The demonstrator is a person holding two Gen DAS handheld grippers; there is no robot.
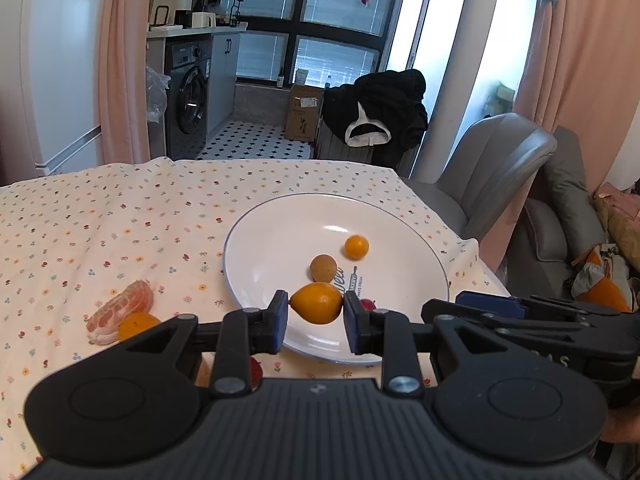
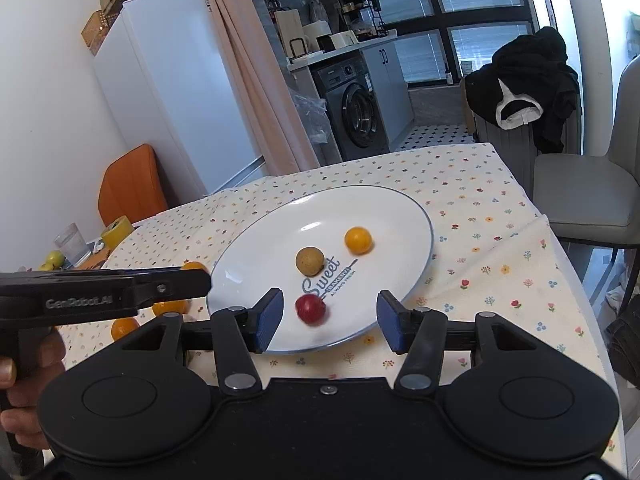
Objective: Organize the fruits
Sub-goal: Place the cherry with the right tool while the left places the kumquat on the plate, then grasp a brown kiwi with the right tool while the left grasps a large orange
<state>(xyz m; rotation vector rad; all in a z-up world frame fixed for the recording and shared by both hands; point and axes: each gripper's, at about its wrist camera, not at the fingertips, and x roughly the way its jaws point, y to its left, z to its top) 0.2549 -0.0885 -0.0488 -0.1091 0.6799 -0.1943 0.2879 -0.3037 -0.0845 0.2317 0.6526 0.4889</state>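
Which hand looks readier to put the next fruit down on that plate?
The left. Its tool already grips an orange fruit over the plate. The right tool is open and holds nothing, with a red fruit lying on the plate between its fingers.

On plate (image 2: pixel 396 216): three small fruits (image 2: pixel 310 261) – mid to near rim.
Tablecloth (image 1: pixel 120 216), left of plate: citrus segment (image 1: pixel 120 314).

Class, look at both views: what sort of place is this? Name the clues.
Most likely a home dining corner beside a kitchen-laundry nook: flowered tablecloth, grey front-loading washing machine, tall white fridge.
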